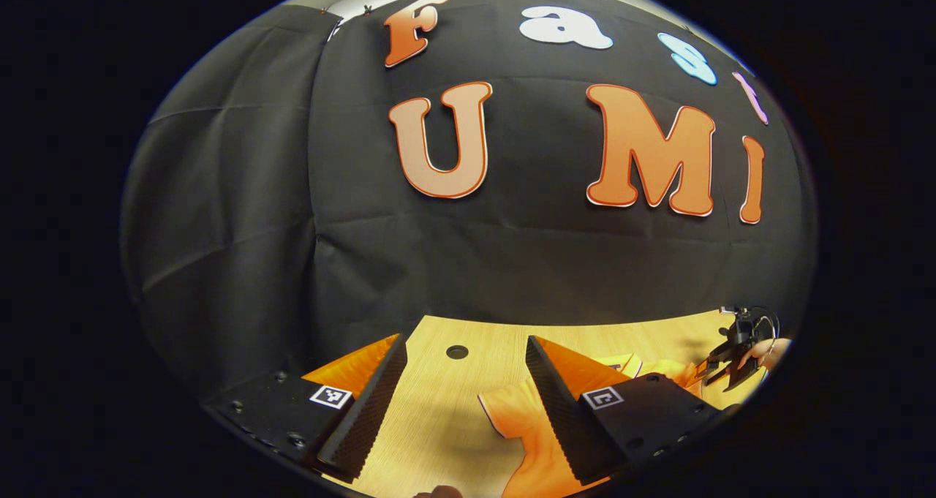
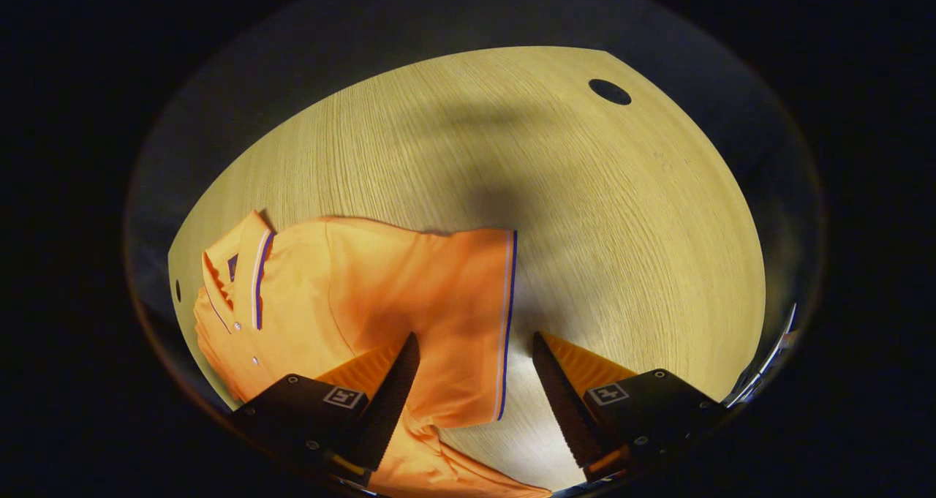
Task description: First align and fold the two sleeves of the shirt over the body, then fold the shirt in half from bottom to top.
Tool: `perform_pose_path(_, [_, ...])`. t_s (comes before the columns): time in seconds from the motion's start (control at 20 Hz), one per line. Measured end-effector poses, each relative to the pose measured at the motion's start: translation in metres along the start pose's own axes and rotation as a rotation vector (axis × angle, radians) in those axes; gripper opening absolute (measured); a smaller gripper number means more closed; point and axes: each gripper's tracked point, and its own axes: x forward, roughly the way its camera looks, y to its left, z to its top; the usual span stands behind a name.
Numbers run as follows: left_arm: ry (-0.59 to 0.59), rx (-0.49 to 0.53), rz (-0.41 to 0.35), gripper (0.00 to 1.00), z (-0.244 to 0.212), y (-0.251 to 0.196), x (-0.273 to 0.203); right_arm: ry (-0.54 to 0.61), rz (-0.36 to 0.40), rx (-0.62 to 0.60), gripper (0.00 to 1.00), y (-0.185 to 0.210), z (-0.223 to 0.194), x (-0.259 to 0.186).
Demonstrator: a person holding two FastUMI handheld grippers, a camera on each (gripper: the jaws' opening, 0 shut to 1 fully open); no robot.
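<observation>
In the left gripper view, the left gripper (image 1: 466, 388) pointed forward over the wooden table (image 1: 439, 425) with its two fingers spread wide apart and nothing between them but bare wood. The orange shirt (image 1: 537, 447) lay flat on the table, with one sleeve reaching out just beside the inner face of the right-hand finger and passing under it. A small dark round hole (image 1: 457, 352) sat in the table beyond the sleeve, near the far edge, where the black cloth wall (image 1: 351, 264) rose. Farther off, past the shirt's far side, the right gripper (image 1: 720, 370) showed small at the view's edge with a hand (image 1: 768, 352) around it; whether its fingers stood open or closed could not be told from here.

In the right gripper view, the right gripper (image 2: 474, 377) hung above the shirt (image 2: 351, 293) with its fingers wide apart, gripping nothing. The shirt lay spread on the table (image 2: 585, 227), its collar (image 2: 248, 271) with striped trim and button placket toward the left. A short sleeve (image 2: 468, 308) with a dark-edged cuff lay flat directly below the gap between the fingers, with its cuff edge running between them. The left-hand finger stood over the shirt's body, the right-hand finger over bare wood beside the cuff. The hole (image 2: 610, 91) lay well apart from the shirt, near the table's far edge.
</observation>
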Motion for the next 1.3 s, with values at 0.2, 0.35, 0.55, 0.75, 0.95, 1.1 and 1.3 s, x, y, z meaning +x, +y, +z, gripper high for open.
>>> perform_pose_path(0.2, [0.006,-0.011,-0.008,0.98,-0.004,-0.001,0.004,-0.035,-0.021,-0.017,0.79,0.002,0.001,0.001])
perform_pose_path(0.35, [0.024,-0.023,-0.005,0.98,-0.009,0.003,0.005,-0.055,-0.021,0.001,0.41,0.007,0.004,0.001])
perform_pose_path(0.55, [0.035,-0.033,0.012,0.98,-0.015,0.017,0.002,-0.107,-0.007,-0.019,0.04,0.014,0.006,0.001])
perform_pose_path(0.75, [0.043,-0.036,0.029,0.98,-0.021,0.035,-0.002,-0.118,0.003,-0.023,0.04,0.015,0.003,-0.004])
perform_pose_path(0.95, [0.044,-0.041,0.028,0.98,-0.022,0.048,-0.004,-0.172,-0.003,-0.045,0.04,0.018,0.007,-0.022])
perform_pose_path(1.1, [0.034,-0.043,0.017,0.98,-0.022,0.052,-0.007,-0.223,0.010,-0.064,0.04,0.027,0.010,-0.045])
perform_pose_path(1.3, [0.018,-0.044,-0.005,0.98,-0.020,0.058,-0.014,-0.310,-0.008,-0.126,0.04,0.040,0.015,-0.078])
